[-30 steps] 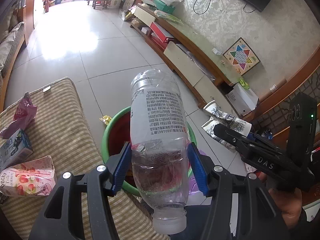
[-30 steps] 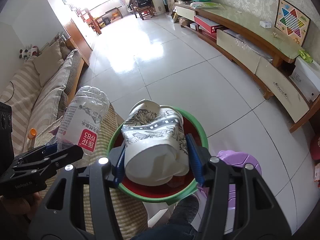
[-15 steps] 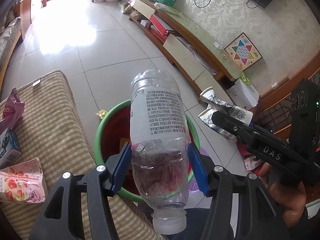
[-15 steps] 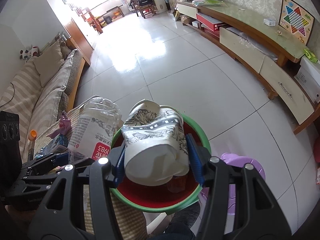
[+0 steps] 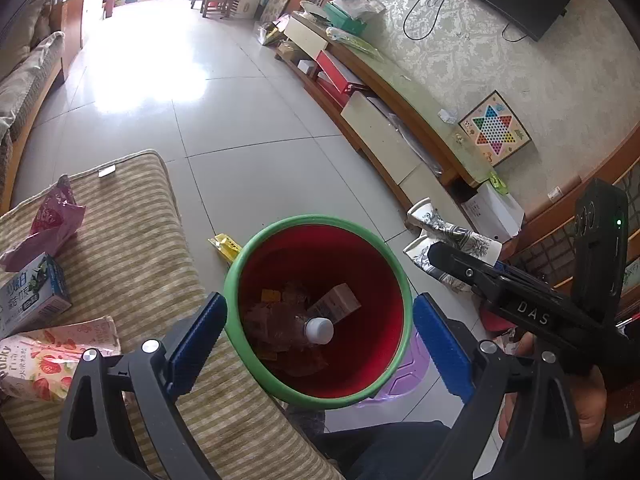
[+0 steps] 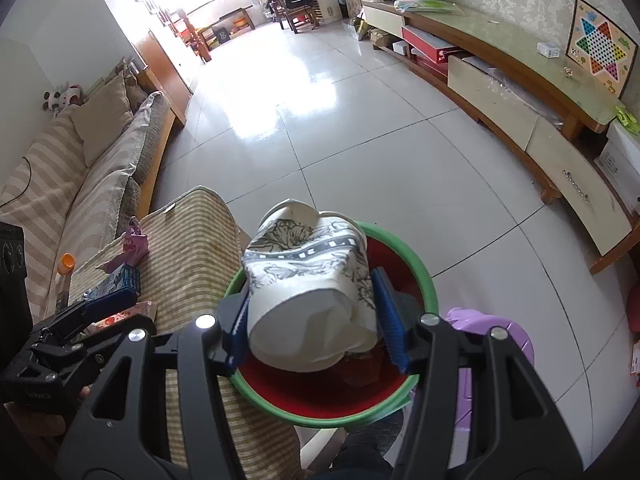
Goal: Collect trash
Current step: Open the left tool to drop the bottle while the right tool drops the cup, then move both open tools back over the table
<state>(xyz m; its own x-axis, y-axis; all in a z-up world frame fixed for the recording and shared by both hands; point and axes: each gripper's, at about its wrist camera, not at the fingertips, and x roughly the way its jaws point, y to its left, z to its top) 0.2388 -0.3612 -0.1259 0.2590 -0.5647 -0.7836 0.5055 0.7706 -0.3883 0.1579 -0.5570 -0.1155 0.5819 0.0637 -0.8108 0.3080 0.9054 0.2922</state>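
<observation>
You've got the clear bottle (image 5: 316,330) cap-up inside the red bin (image 5: 394,304) with green rim, on cartons and wrappers; crumpled floral paper cup (image 6: 310,284) sits clamped above the bin

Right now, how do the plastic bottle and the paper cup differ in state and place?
The plastic bottle lies loose inside the red bin, white cap up; the paper cup is crushed and clamped above the bin in the right gripper. The bottle is clear, the cup white with printed flowers. The left gripper is opening, empty.
</observation>
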